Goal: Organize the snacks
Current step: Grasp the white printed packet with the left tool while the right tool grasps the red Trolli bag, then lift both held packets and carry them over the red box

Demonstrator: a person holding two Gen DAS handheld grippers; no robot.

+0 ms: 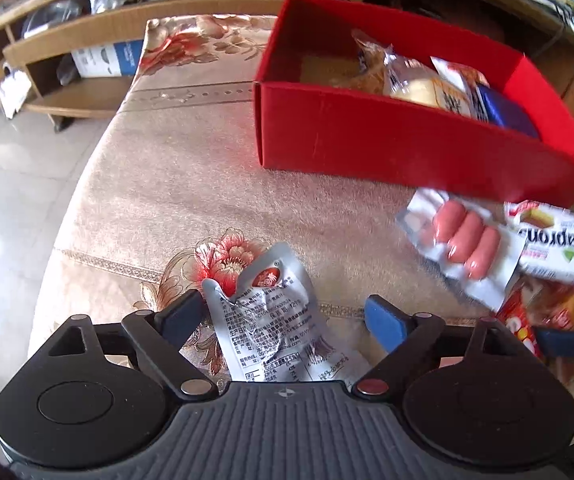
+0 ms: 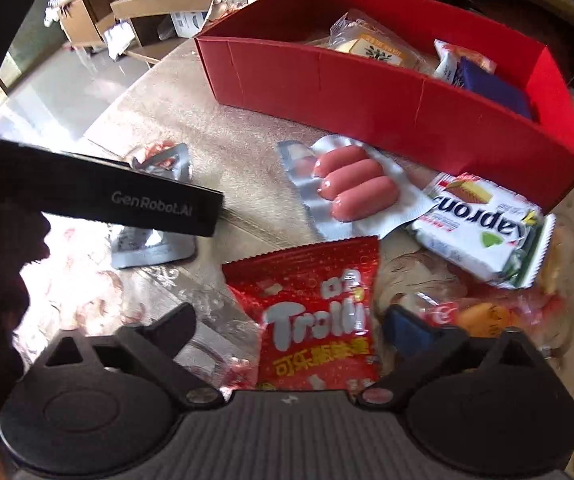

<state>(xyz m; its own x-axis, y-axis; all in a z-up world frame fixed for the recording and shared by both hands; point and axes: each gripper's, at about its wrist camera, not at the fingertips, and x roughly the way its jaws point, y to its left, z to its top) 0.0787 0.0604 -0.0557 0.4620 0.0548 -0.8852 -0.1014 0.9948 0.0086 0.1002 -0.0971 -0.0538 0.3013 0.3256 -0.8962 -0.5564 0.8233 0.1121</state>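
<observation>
A red box (image 1: pixel 387 144) (image 2: pixel 367 96) stands at the back of the table with several snack packs inside. My left gripper (image 1: pixel 287 316) is open, its fingers on either side of a crumpled silver pouch (image 1: pixel 271 320) that lies on the cloth. My right gripper (image 2: pixel 291 320) is open around a red Trolli bag (image 2: pixel 315 312). A sausage pack (image 1: pixel 463 248) (image 2: pixel 351 188) and a white wafer pack (image 1: pixel 555 244) (image 2: pixel 483 232) lie in front of the box. The left gripper's body (image 2: pixel 127 200) crosses the right wrist view over the silver pouch (image 2: pixel 155 248).
The table has a floral cloth (image 1: pixel 191 176). More orange and red wrapped snacks (image 1: pixel 559 312) (image 2: pixel 483 316) lie at the right. Wooden shelving (image 1: pixel 71 60) stands behind the table, and a pale tiled floor (image 1: pixel 15 168) is to the left.
</observation>
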